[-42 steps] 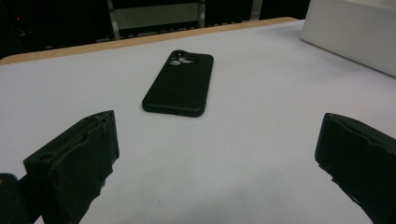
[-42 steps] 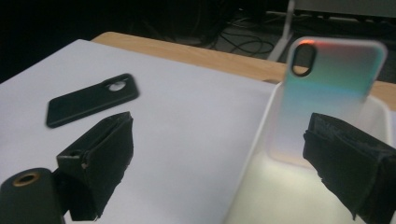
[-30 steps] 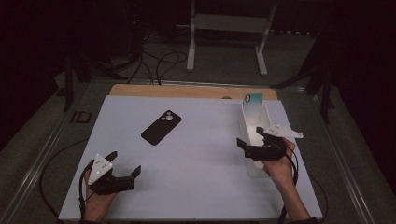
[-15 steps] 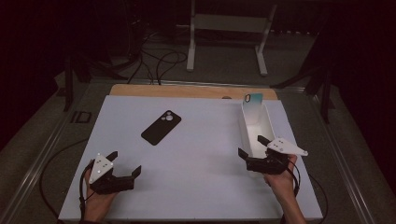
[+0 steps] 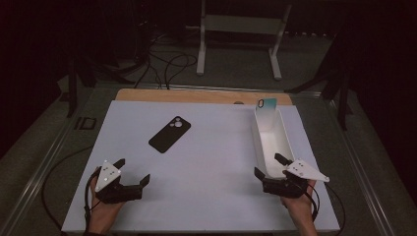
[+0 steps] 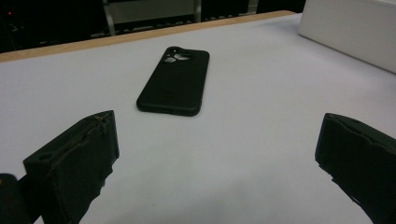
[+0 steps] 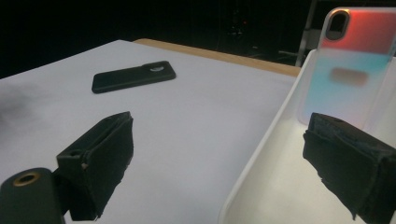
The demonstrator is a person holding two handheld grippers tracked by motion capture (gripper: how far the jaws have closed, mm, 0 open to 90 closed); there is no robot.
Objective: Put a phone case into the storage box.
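A black phone (image 5: 169, 134) lies flat, camera side up, on the white table left of centre; the same black phone (image 6: 175, 82) is ahead of my left gripper and the black phone (image 7: 133, 76) lies far left of my right one. A long white bin (image 5: 272, 140) stands at the right, and a translucent pink-and-teal phone case (image 5: 266, 113) leans upright at its far end. My left gripper (image 5: 132, 170) rests open near the front left edge, holding nothing. Straddling the near wall of the white bin (image 7: 261, 154), my right gripper (image 5: 269, 166) is open and empty, facing the phone case (image 7: 351, 65).
A wooden strip (image 5: 196, 96) borders the table's far edge. Beyond it stands a white metal frame (image 5: 241, 29) with cables (image 5: 162, 64) on the dark floor. The white table surface (image 5: 211, 167) stretches bare between the two grippers.
My right gripper has drawn back along the bin toward the near edge and lowered. The left gripper, the phone and the case have stayed put.
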